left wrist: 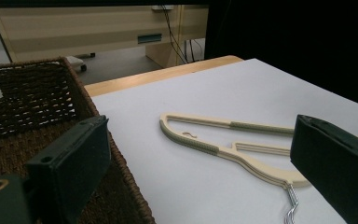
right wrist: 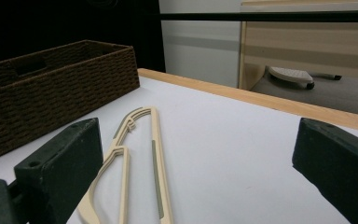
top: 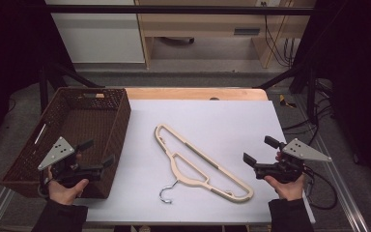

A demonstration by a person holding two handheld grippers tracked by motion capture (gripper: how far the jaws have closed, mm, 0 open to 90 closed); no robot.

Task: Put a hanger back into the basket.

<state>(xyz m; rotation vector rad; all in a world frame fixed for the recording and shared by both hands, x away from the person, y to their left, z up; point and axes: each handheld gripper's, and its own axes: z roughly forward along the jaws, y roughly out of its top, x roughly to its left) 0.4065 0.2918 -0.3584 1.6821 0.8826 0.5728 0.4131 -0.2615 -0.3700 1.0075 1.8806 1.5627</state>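
Note:
A cream plastic hanger (top: 200, 164) with a metal hook (top: 166, 191) lies flat on the white table top (top: 222, 121), slanting from upper left to lower right. To its left stands a dark brown woven basket (top: 104, 99), empty as far as I can see. My left gripper (top: 96, 153) hovers over the basket's near right corner, jaws wide apart and empty. My right gripper (top: 259, 150) hangs open right of the hanger's lower end. The left gripper view has the hanger (left wrist: 223, 144) and basket (left wrist: 32, 93); the right gripper view has the hanger (right wrist: 142, 154) and basket (right wrist: 56, 88).
The table's wooden back edge (top: 193, 93) runs behind the white top. Beyond it stand a light wooden desk (top: 212, 24) and cables (top: 278, 43) on the floor. Black frame bars (top: 174, 9) and dark curtains flank the table. Metal rails (top: 340, 188) line the sides.

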